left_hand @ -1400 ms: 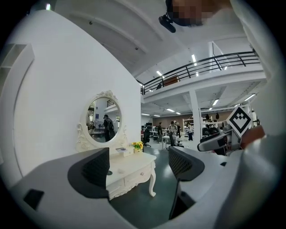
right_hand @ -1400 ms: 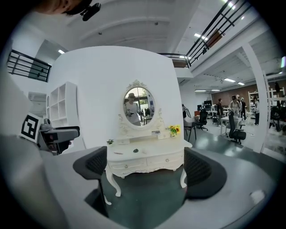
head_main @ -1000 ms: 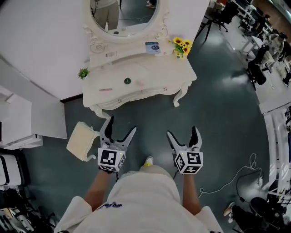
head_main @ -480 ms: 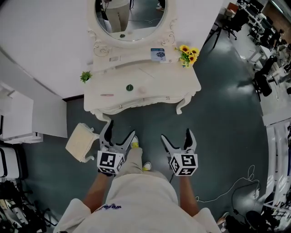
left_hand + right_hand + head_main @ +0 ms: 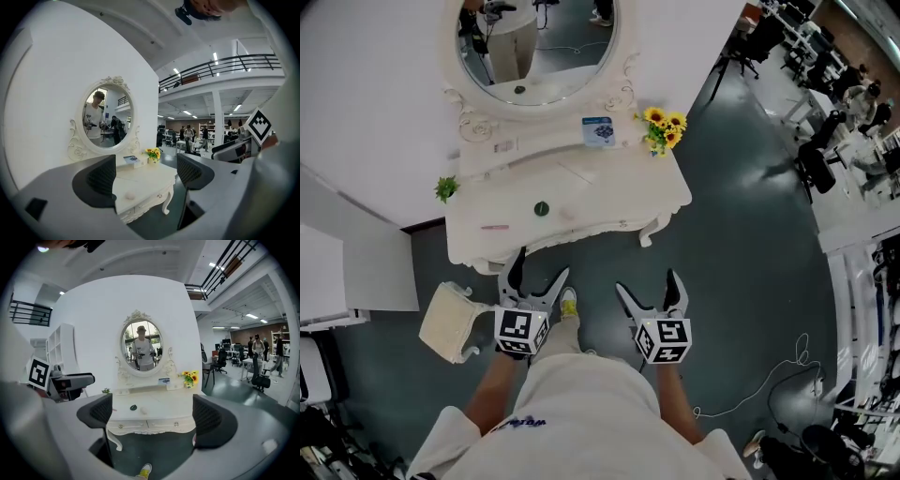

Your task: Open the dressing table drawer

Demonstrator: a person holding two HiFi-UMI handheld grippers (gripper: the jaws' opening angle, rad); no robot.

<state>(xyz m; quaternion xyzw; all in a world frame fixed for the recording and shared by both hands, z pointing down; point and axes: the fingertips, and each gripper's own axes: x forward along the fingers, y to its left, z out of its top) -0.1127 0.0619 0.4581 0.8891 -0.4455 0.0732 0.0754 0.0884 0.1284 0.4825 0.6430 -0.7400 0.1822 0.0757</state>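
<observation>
A white dressing table (image 5: 581,202) with an oval mirror (image 5: 539,47) stands against the wall. Its drawer front (image 5: 567,232) has small knobs (image 5: 176,424) and looks closed. My left gripper (image 5: 536,269) is open just in front of the table's left leg, not touching it. My right gripper (image 5: 651,288) is open too, a little farther back on the floor side. Both hold nothing. The left gripper view shows the table (image 5: 140,180) between the jaws; the right gripper view shows the drawer front (image 5: 150,425) straight ahead.
On the tabletop lie a dark round item (image 5: 541,208), a pink stick (image 5: 494,227), a small card (image 5: 599,130), sunflowers (image 5: 661,127) and a green sprig (image 5: 445,188). A cream stool (image 5: 450,322) stands left. A yellow shoe (image 5: 568,300) steps between the grippers. Cables (image 5: 769,375) lie right.
The person has walked closer to the dressing table with both grippers open. The left gripper now nearly reaches the table's front edge.
</observation>
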